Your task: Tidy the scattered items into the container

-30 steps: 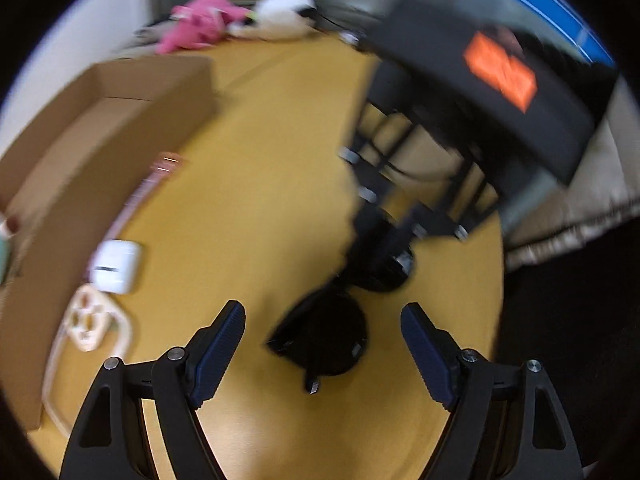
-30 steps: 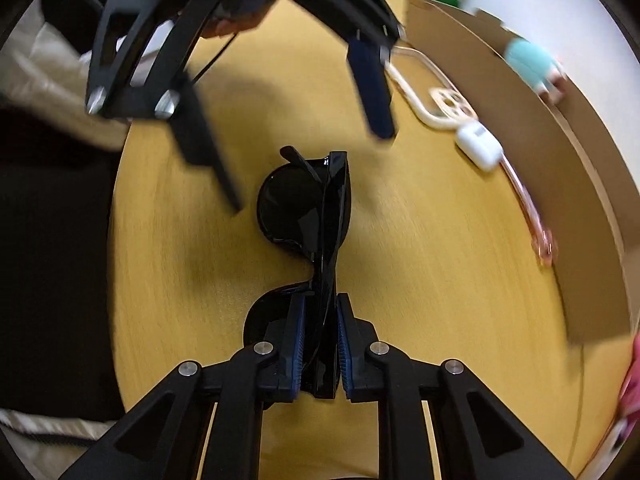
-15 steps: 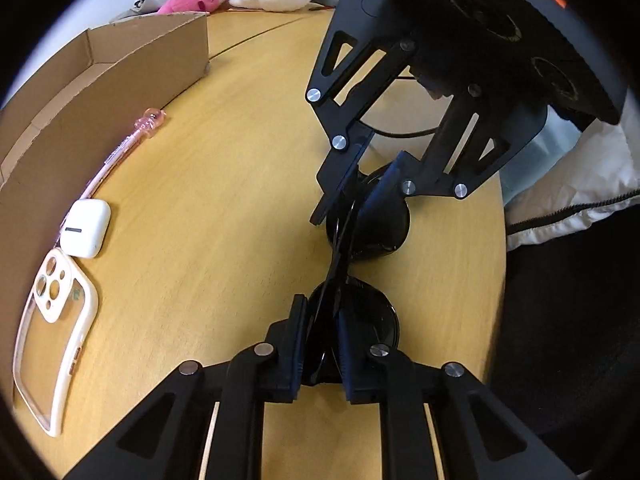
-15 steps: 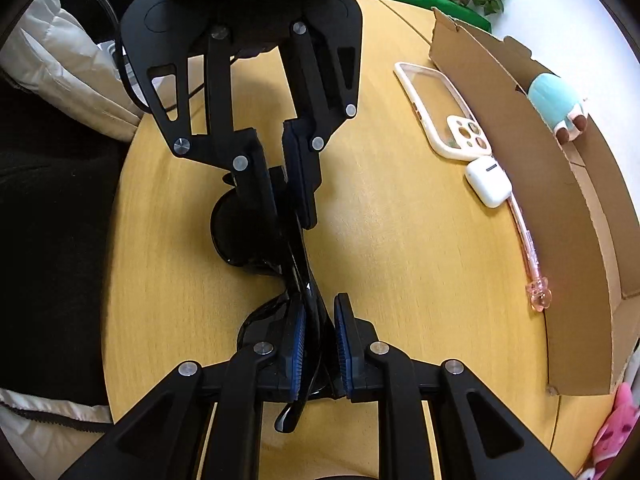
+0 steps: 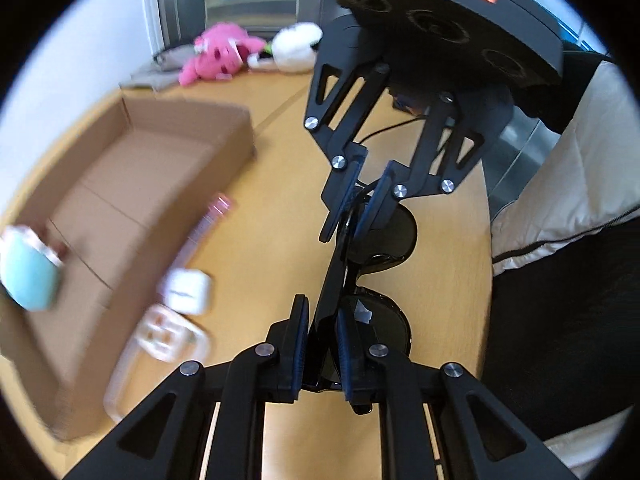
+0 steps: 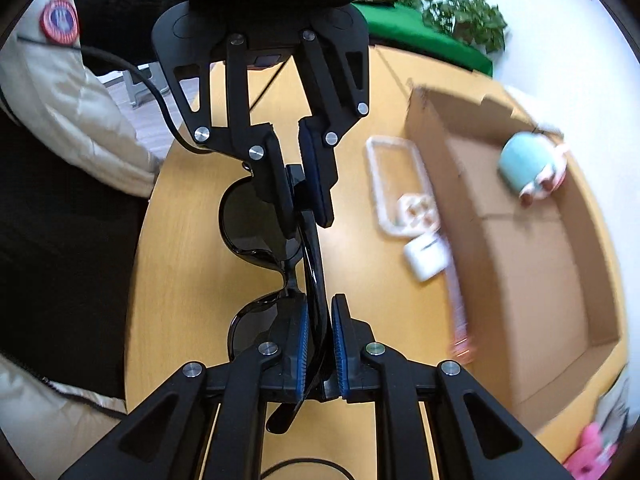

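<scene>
Black folded sunglasses [image 5: 384, 236] hang in the air above the wooden table, held at both ends. My left gripper [image 5: 322, 320] is shut on one end; my right gripper [image 6: 318, 322] is shut on the other end of the sunglasses [image 6: 256, 216]. Each view shows the other gripper facing it. The open cardboard box [image 5: 132, 176] lies to my left, and it shows in the right wrist view [image 6: 532, 264] with a teal plush toy [image 6: 528, 164] inside. A white earbuds case [image 6: 426, 256], a clear phone case [image 6: 396, 184] and a pink pen [image 6: 458, 312] lie beside the box.
Pink and white plush toys [image 5: 224, 52] lie at the far end of the table [image 5: 280, 184]. A person's pale jacket [image 6: 72, 112] is along the table's edge. A black cable [image 6: 144, 76] trails from the left gripper. A green plant [image 6: 464, 12] stands beyond the box.
My left gripper closed on the free end of the sunglasses. Both grippers then lifted the sunglasses off the table, and the box interior came into view.
</scene>
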The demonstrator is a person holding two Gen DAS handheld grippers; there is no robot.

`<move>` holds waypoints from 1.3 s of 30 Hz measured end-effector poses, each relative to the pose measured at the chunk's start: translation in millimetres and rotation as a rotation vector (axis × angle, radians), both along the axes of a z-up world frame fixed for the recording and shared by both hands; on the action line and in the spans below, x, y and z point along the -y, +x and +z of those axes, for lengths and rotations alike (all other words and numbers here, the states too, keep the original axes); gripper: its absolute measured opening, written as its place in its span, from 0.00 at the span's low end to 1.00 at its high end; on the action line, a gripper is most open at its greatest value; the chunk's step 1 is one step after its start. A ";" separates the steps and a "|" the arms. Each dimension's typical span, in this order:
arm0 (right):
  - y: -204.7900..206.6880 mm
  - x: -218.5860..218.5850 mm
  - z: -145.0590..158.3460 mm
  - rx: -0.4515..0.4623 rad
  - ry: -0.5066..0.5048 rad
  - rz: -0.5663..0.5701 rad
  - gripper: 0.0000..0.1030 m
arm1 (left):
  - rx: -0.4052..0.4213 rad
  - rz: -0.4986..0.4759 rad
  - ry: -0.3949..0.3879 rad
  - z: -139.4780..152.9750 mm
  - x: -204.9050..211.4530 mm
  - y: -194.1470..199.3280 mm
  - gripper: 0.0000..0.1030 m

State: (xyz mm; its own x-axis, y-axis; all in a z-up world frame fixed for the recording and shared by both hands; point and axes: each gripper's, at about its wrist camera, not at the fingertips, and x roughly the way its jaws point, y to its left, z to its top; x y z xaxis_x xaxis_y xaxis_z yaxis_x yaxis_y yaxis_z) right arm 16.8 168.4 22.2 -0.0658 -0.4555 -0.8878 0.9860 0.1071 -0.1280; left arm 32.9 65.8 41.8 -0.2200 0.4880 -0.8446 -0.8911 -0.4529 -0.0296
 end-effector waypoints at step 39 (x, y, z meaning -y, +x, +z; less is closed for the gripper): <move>-389.9 71.6 -23.4 -0.246 0.107 -0.070 0.10 | -0.075 0.066 -0.205 -24.3 46.6 -405.9 0.12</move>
State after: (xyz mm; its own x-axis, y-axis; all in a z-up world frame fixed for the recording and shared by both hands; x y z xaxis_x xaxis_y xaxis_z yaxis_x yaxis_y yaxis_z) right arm -373.1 96.8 -1.1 -0.3138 -0.3468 -0.8839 0.9320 0.0653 -0.3565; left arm -372.9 19.2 17.5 -0.3117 0.2906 -0.9047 -0.8557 -0.4997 0.1344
